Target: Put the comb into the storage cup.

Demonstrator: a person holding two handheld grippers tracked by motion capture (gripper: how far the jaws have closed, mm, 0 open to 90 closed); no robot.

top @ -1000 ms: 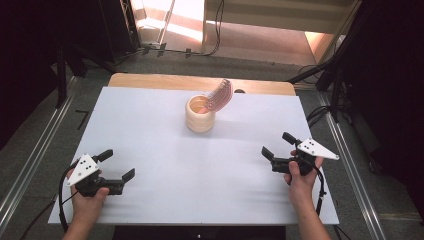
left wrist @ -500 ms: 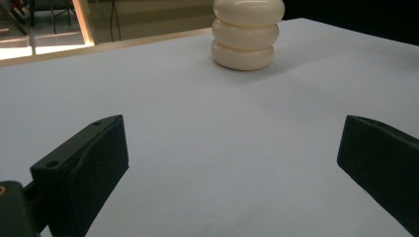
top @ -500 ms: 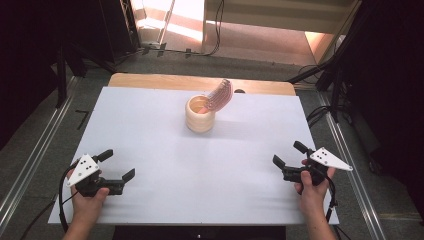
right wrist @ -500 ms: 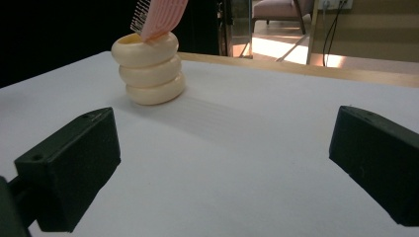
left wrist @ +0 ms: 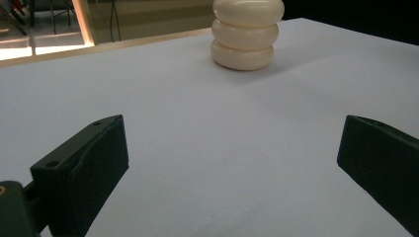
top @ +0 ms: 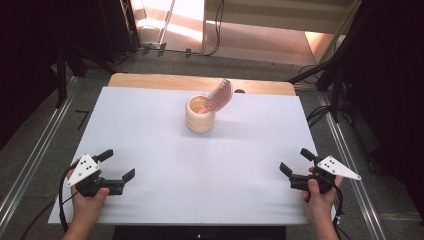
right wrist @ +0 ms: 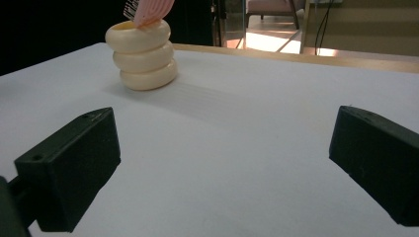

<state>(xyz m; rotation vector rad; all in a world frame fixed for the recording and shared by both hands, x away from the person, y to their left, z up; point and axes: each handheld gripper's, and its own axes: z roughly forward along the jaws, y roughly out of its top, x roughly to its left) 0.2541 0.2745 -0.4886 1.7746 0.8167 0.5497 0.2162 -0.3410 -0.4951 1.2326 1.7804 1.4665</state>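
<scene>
Near edge of the white tabletop [top: 150, 135]: I held the left gripper [top: 116, 169] at the near left corner and the right gripper [top: 296, 163] at the near right corner, both low over the surface. Jaws on each stood wide apart with nothing between them; each gripper view showed bare white sheet in the gap. Neither gripper touched anything.

Middle of the tabletop: bare, no other objects.

Far centre: the cream ribbed holder, shaped like three stacked rings [top: 200, 115], stood upright, well apart from both grippers. A pink ridged flat piece [top: 220, 95] sat in its mouth and leaned out over the rim toward the far right, long axis tilted rather than upright. A small barcode label showed at its base in the right gripper view [right wrist: 130, 8].

Key relation: from the left jaws the holder [left wrist: 248, 33] lay ahead and right of centre; from the right jaws it [right wrist: 142, 53] lay ahead and to the left. Distances looked roughly equal. Because the pink piece [right wrist: 150, 9] leaned toward the right side, I judged the right gripper better placed to take it, with the left free to steady the holder.
</scene>
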